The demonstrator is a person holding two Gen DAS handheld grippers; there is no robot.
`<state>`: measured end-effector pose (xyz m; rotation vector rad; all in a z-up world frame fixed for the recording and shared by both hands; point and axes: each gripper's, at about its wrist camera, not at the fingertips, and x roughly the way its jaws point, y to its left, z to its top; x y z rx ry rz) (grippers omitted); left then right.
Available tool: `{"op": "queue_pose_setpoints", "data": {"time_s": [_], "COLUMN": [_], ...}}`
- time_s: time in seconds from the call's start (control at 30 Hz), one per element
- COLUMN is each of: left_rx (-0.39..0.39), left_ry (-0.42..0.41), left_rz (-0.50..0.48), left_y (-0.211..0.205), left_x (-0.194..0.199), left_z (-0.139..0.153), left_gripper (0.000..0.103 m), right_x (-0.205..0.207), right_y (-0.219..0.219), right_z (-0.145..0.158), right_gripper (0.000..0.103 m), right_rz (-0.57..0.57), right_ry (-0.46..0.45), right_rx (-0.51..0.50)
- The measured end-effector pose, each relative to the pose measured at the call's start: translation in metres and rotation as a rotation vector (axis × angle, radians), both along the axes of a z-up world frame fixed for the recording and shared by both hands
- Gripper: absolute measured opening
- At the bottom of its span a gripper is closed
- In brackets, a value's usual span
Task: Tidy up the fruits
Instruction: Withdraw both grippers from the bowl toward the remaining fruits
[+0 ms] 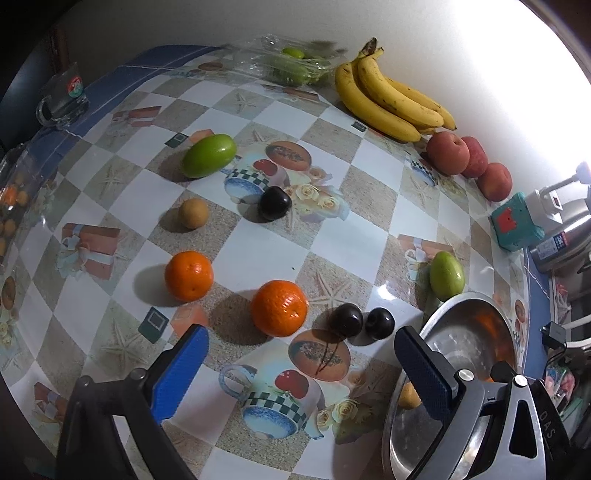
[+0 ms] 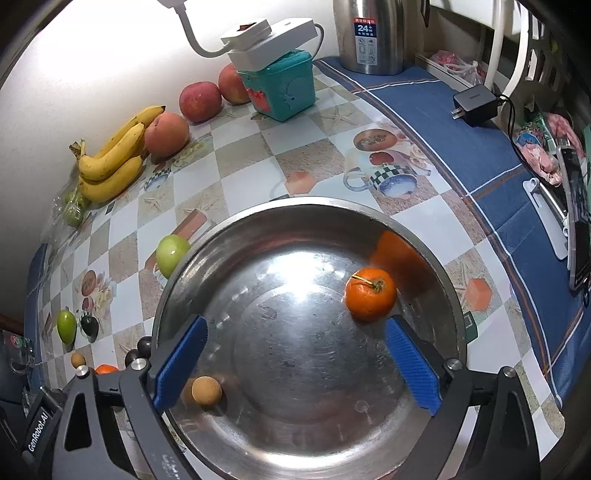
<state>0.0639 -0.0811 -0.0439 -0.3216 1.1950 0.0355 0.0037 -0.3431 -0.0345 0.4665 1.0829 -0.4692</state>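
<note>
My left gripper (image 1: 301, 341) is open and empty above the table, just short of an orange (image 1: 279, 308). A second orange (image 1: 188, 275), two dark plums (image 1: 346, 320), a third plum (image 1: 274, 203), a small tan fruit (image 1: 193, 213) and two green fruits (image 1: 209, 155) lie loose. My right gripper (image 2: 295, 343) is open and empty over a steel bowl (image 2: 258, 229). The bowl holds an orange (image 2: 370, 293) and a small tan fruit (image 2: 207, 391). The bowl's rim (image 1: 465, 299) shows at the left view's lower right.
Bananas (image 1: 388, 96) and three peaches (image 1: 447, 153) lie along the back wall, by a clear box of green fruits (image 1: 291, 64). A teal box (image 2: 280, 88), a steel flask (image 2: 373, 33), a charger (image 2: 474, 103) and a phone (image 2: 578, 221) stand at the right. A glass mug (image 1: 61, 98) is far left.
</note>
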Motion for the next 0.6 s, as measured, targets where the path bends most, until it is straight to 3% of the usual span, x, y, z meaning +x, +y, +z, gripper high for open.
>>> {"op": "queue_pose_setpoints", "data": {"time_s": [0.37, 0.6], "left_rx": [-0.035, -0.025], "left_ry": [-0.019, -0.047], "left_rz": [0.109, 0.167], "left_y": [0.044, 0.078], "left_x": [0.009, 0.015], "left_z": [0.006, 0.015], "left_gripper": [0.103, 0.103], "right_x": [0.007, 0.02], "right_y": [0.018, 0.045], "right_z": [0.003, 0.008], "right_gripper": [0.103, 0.103], "right_rz": [0.07, 0.179], "right_ry": [-0.045, -0.07], "right_rx": [0.04, 0.063]}}
